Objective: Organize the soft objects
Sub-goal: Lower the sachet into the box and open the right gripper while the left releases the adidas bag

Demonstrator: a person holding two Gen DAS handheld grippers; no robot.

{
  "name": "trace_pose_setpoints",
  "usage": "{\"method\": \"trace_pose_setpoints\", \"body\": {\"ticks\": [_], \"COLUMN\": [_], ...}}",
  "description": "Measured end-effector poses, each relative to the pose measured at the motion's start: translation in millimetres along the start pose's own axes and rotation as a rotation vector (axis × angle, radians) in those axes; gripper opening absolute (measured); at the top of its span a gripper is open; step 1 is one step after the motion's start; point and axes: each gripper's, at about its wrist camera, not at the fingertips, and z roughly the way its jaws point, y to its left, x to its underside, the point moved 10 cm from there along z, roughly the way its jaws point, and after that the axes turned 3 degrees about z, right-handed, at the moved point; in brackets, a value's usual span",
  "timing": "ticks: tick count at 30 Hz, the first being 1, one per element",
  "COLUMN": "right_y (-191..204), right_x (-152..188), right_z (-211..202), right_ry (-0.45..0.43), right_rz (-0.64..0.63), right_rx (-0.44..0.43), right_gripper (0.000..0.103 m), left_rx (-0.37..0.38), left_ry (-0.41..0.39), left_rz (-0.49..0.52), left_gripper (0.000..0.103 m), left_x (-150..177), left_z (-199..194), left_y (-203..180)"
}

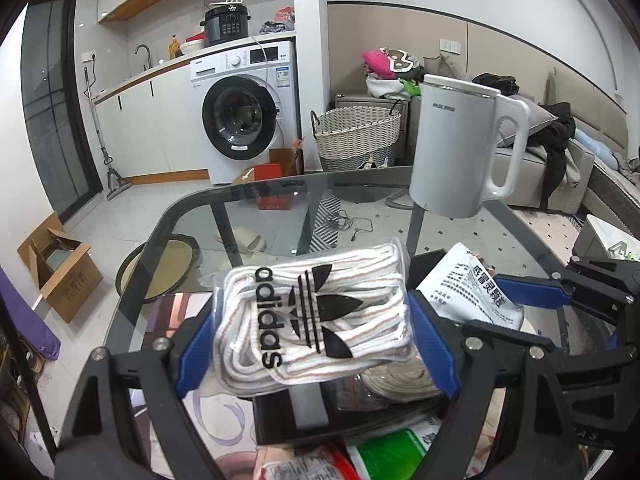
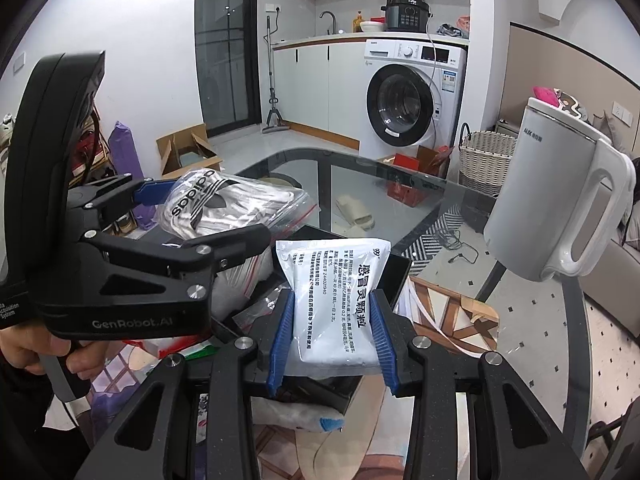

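My left gripper (image 1: 312, 340) is shut on a clear bag of white Adidas socks (image 1: 308, 316), held above the glass table (image 1: 248, 216). The bag also shows in the right wrist view (image 2: 224, 208), with the left gripper (image 2: 192, 224) around it. My right gripper (image 2: 332, 340) is shut on a white medicine pouch with Chinese print (image 2: 336, 300), held over a black box (image 2: 396, 276). In the left wrist view the pouch (image 1: 476, 292) sits to the right of the socks, gripped by the right gripper's blue fingers (image 1: 532, 290).
A white kettle (image 1: 460, 144) stands at the table's far right, also in the right wrist view (image 2: 560, 196). More packets (image 1: 384, 452) and a beige sock bundle (image 1: 400, 380) lie below the left gripper. A wicker basket (image 1: 356, 136) and washing machine (image 1: 244, 112) stand beyond.
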Motion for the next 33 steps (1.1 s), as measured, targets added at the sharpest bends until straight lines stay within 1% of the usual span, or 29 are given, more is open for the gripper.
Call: {"method": "trace_pose_setpoints", "body": {"ticks": [9,15,18,21,24,25,26,28,30,32,33], "right_y": [3.2,5.2,6.0,1.5,-3.4,-4.3,-4.8,-6.0,-9.7,-11.1,-13.7], "right_x": [0.0,0.1,-0.8,0.0,1.5,2.2,3.8,7.7,15.4,24.1,30.2], "right_z": [19.5,25.5,22.1,12.8,2.4,-0.3,-4.1,-12.8,-22.5,-27.7,-30.4], "right_ry": [0.020,0.034,0.024,0.010,-0.001,-0.003,-0.005,-0.017,-0.030,-0.025,-0.021], "right_rz": [-0.017,-0.052,-0.064,-0.057,-0.040,-0.036,-0.031,-0.017,0.006,0.026,0.036], "right_rx": [0.000,0.019,0.024,0.031,0.042,0.044,0.042,0.039,0.043,0.041,0.046], "right_gripper": [0.037,0.038,0.050,0.051,0.058,0.064,0.067,0.085,0.089,0.094,0.099], "left_rx": [0.011,0.015,0.024,0.034,0.040,0.040,0.041,0.037,0.036,0.032,0.035], "left_ry": [0.035,0.045,0.052,0.057,0.058,0.059,0.058,0.055,0.046,0.039,0.030], "left_rz": [0.015,0.018,0.025,0.036,0.048,0.050,0.051,0.053,0.053,0.049,0.046], "left_gripper": [0.087,0.087,0.087,0.089,0.090,0.090,0.090,0.091,0.092,0.100,0.101], "left_x": [9.0,11.7,13.8,15.1,15.7,16.1,16.5,16.9,17.2,18.7,19.5], "left_z": [17.8,21.7,22.8,20.8,16.9,15.7,14.2,9.0,3.2,-3.3,-8.0], "left_y": [2.3,1.7,-0.4,-3.7,-7.8,-8.5,-9.3,-10.3,-10.5,-10.4,-10.7]}}
